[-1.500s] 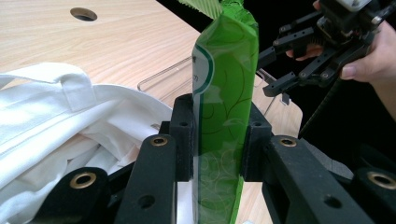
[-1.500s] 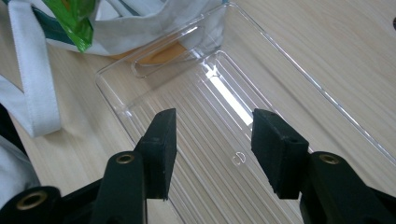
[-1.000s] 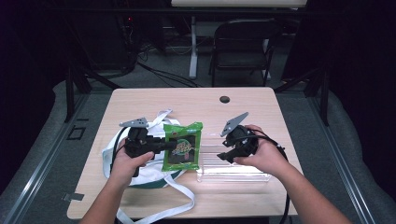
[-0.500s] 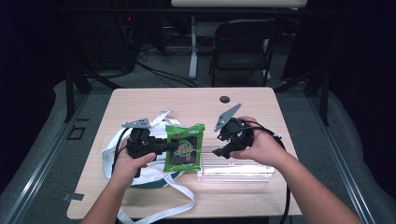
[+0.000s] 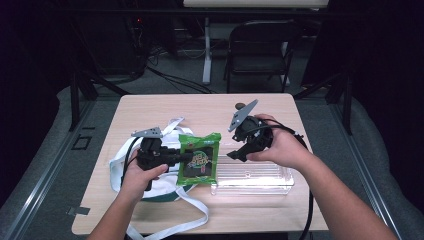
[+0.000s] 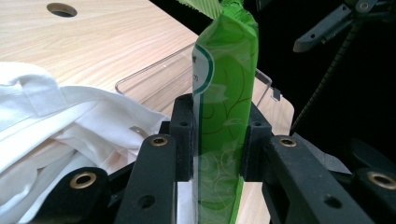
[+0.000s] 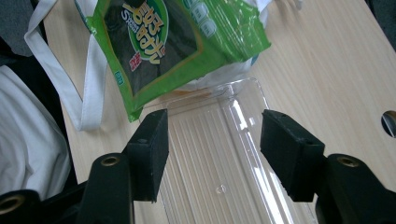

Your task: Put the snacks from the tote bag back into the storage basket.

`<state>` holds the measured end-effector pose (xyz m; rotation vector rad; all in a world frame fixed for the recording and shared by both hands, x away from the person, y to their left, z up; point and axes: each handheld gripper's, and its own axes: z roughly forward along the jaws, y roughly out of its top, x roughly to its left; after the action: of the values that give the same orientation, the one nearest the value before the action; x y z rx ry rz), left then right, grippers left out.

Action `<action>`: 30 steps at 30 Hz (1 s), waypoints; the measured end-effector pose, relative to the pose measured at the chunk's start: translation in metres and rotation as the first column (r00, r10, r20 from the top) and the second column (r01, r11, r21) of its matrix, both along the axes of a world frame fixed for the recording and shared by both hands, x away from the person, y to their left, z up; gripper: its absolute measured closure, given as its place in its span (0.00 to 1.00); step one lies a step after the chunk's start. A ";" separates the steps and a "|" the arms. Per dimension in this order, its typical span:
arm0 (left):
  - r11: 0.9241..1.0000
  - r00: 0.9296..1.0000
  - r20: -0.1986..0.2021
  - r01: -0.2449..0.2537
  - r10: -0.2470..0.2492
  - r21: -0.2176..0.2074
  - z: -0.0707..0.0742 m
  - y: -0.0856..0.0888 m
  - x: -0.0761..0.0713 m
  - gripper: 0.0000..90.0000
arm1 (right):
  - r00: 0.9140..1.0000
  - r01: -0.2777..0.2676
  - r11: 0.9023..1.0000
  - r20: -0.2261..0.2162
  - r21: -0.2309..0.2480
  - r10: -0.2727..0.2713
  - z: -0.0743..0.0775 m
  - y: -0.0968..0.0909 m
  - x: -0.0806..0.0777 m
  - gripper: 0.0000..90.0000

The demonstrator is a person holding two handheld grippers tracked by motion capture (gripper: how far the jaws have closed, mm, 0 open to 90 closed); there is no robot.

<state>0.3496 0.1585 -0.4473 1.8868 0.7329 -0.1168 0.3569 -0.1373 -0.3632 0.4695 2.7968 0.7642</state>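
Two grippers over desk point(image 5: 150, 105). High view: left gripper point(image 5: 186, 158) clamps green snack packet point(image 5: 199, 159), packet held above white tote bag point(image 5: 150, 187) and left end of clear plastic tray point(image 5: 260, 180); right gripper point(image 5: 231, 154) above tray, fingers empty, just been opening.

Left gripper view: fingers point(image 6: 183, 135) pinch packet point(image 6: 226, 93) edge-on; grip firm, avoid crushing.

Right gripper view: fingers point(image 7: 148, 151) wide, tray point(image 7: 219, 158) below, packet point(image 7: 163, 42) beyond. Judgement: steady tray or bag before lowering packet.

One green seaweed snack packet point(image 5: 199, 159), one clear plastic tray point(image 5: 255, 176), one white tote bag point(image 5: 161, 182), two handheld grippers, one folding chair point(image 5: 260, 52)
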 end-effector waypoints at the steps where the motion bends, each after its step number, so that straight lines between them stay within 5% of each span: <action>1: 1.000 1.000 0.002 0.004 -0.004 0.000 0.000 -0.001 0.000 0.80 | 1.000 -0.003 1.000 0.008 -0.003 0.003 0.002 0.001 0.000 0.47; 13: 0.999 0.999 0.005 0.037 -0.037 0.005 0.001 -0.011 -0.005 0.80 | 0.997 -0.072 0.995 0.016 -0.064 0.073 0.019 0.020 0.005 0.43; 30: 0.997 0.997 0.014 0.071 -0.071 0.013 0.001 -0.021 -0.009 0.80 | 0.990 -0.140 0.983 -0.014 -0.116 0.139 0.017 0.047 0.012 0.42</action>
<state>0.3405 0.1377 -0.4467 1.9240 0.6586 -0.1441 0.3687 -0.0899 -0.3463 0.2577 2.8837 0.6210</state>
